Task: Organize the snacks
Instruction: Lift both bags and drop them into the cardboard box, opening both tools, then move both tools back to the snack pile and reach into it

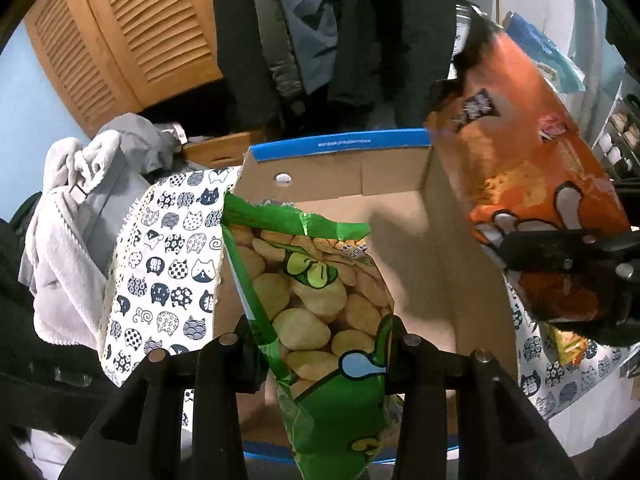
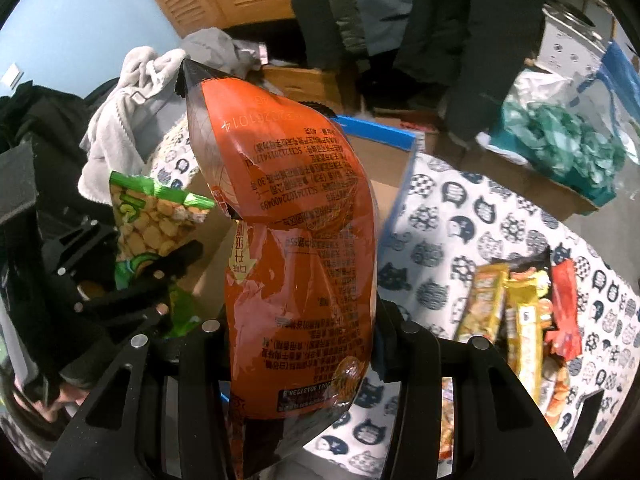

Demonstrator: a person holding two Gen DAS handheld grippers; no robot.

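Here, left hand-held gripper (image 1: 320, 344) clamping green bag (image 1: 316, 300), right hand-held gripper (image 2: 304, 344) orange bag (image 2: 296, 240)

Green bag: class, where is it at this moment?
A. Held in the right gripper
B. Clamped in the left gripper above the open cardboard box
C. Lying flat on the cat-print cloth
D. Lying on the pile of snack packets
B: the left gripper is shut on the green bag, held above the box; the right gripper holds the orange bag.

A green snack bag (image 1: 320, 312) printed with round crackers hangs over the open cardboard box (image 1: 472, 280), its torn top upward. Beside it an orange snack bag (image 2: 296, 248) stands upright above the box's right wall.
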